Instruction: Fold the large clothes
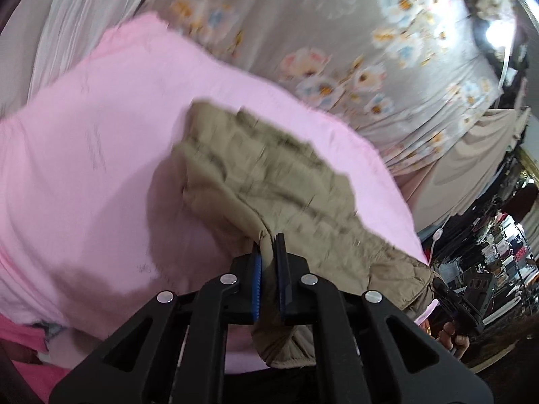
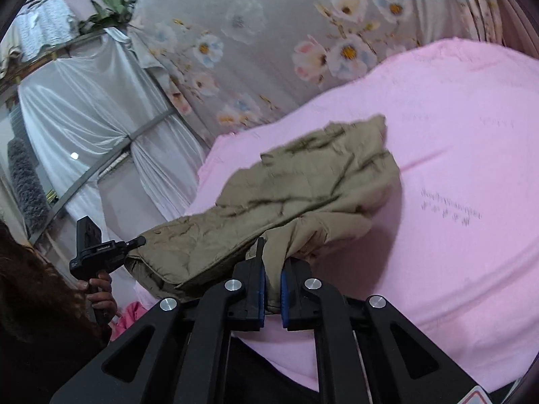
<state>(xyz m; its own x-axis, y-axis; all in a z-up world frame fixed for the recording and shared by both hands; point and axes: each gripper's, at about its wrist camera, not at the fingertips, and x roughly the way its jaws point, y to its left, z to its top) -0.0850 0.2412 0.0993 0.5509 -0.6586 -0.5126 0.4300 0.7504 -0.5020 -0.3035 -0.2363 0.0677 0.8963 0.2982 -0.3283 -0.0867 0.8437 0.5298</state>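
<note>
Both your grippers clamp the same khaki quilted jacket (image 1: 269, 181): your left gripper (image 1: 268, 252) pinches a fold at its near edge, your right gripper (image 2: 273, 269) is closed narrow on fabric at its other end. Jacket hangs bunched, lifted over the pink sheet (image 2: 454, 175); floral bedspread (image 1: 337, 33) lies beyond.
</note>
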